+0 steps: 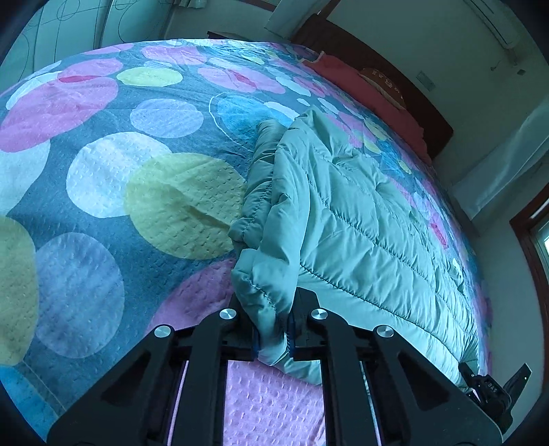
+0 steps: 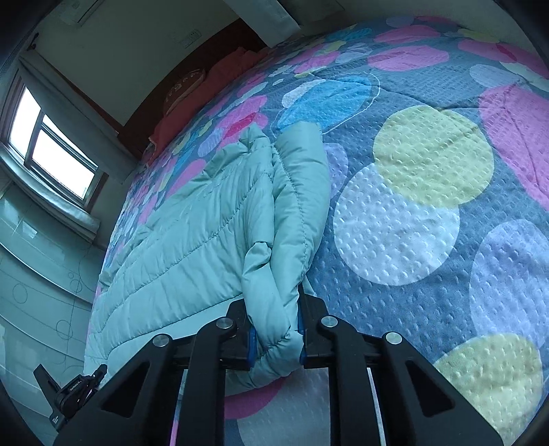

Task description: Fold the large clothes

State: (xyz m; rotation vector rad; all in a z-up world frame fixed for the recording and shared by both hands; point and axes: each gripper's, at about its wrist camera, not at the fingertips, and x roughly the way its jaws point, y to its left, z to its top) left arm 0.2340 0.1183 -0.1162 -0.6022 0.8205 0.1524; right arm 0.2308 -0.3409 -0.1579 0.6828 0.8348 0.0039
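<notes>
A mint quilted jacket (image 1: 360, 223) lies on the dotted bedspread (image 1: 103, 171). The left gripper (image 1: 272, 338) and right gripper (image 2: 276, 343) each pinch its near edge between their pads.

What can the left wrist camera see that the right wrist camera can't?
Only the left wrist view shows the left gripper pinching one bunched end of the quilted green jacket, plus a white air conditioner high on the wall. Only the right wrist view shows the right gripper pinching another bunched end, plus a bright window. Both show the jacket lying on the bedspread with big coloured circles, the red bedding at the far end, and each other's gripper poking in at a lower corner.
</notes>
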